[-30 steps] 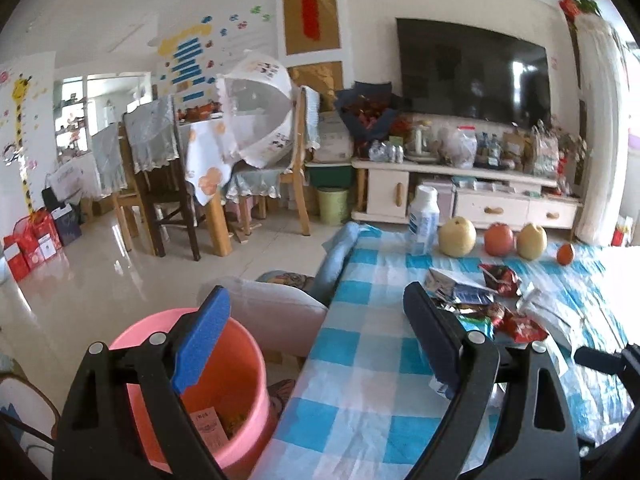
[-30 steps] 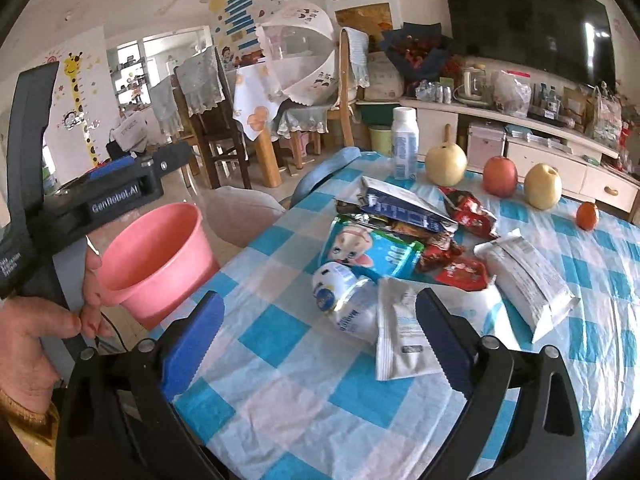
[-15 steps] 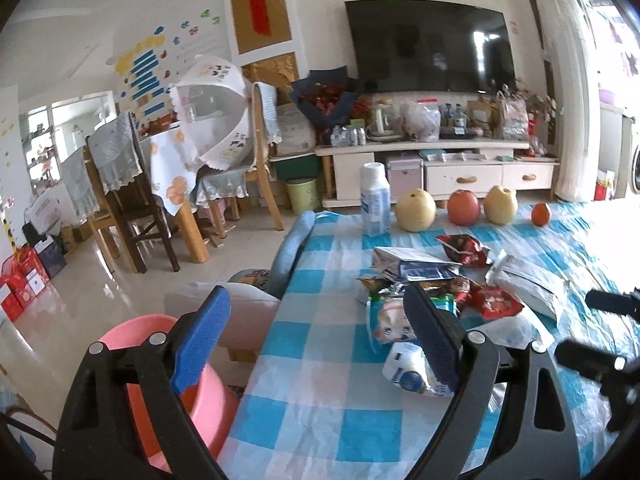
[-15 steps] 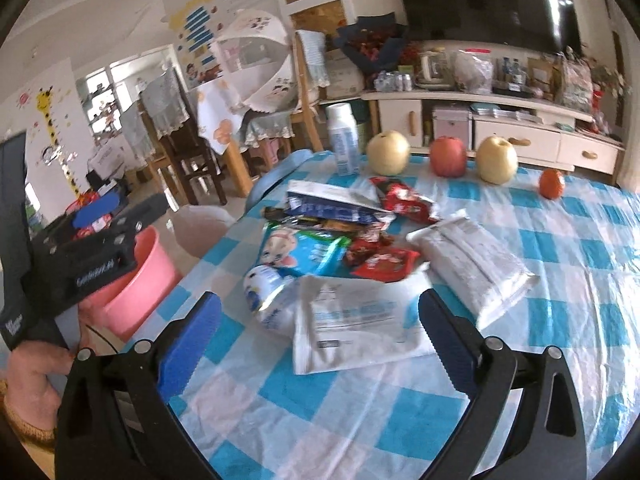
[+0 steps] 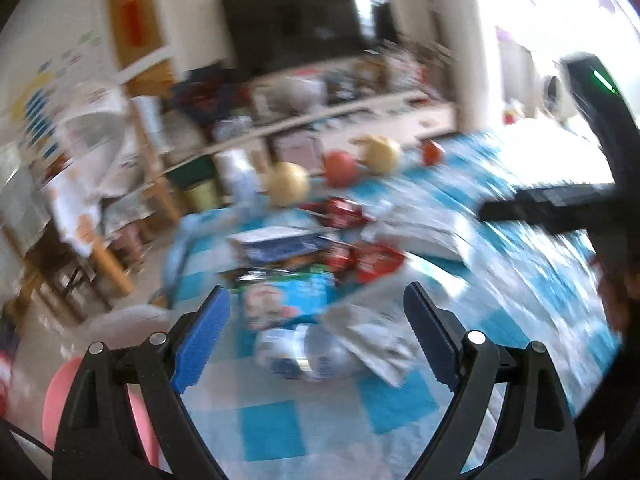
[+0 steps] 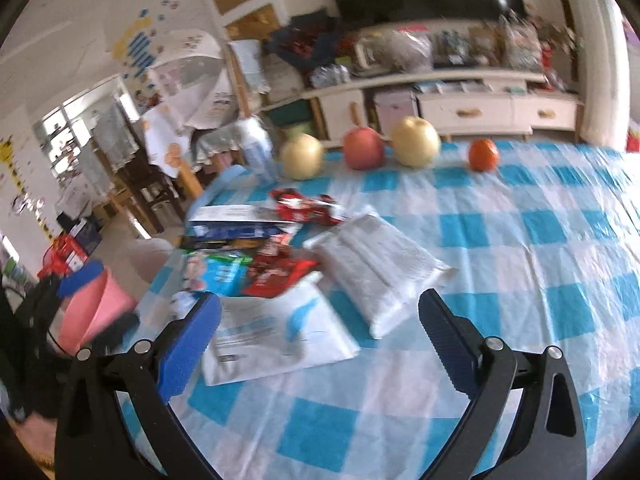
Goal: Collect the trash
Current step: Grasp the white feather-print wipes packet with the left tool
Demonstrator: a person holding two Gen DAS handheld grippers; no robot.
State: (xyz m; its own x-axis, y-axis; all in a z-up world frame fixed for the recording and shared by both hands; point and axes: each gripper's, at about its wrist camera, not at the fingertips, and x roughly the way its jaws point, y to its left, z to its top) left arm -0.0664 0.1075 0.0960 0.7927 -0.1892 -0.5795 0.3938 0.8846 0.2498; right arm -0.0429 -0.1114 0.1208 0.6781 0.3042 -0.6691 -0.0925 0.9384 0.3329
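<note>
Left wrist view is pretty smeared. A pile of wrappers [image 5: 320, 256] sits on the blue-and-white checked tablecloth [image 5: 340, 420], dead ahead at 12 o'clock of the left gripper [image 5: 316, 340]. Nearest piece is a crumpled white-and-blue pouch [image 5: 296, 348], right between the blue pads but not touching either. Past the pile there's a row of fruit: a pear [image 5: 288, 184], an apple [image 5: 340, 168], another pear [image 5: 384, 152], and a white bottle [image 5: 240, 176] at 11. The pink bin [image 5: 52, 408] peeks in at 8 o'clock, off the table edge. The other gripper's black body cuts across at 3. Left tongs are spread wide, holding nothing.

Right wrist view is sharper. A flat white mailer [image 6: 272, 332] lies at 11 o'clock of the right gripper [image 6: 320, 344], just beside the left pad. A grey padded pack [image 6: 376, 268] is at 12, red wrappers [image 6: 280, 272] and a blue snack bag [image 6: 224, 272] at 11, and an orange [image 6: 483, 155] at 1. Pink bin [image 6: 96, 312] at 9. These tongs are wide apart too, empty.
</note>
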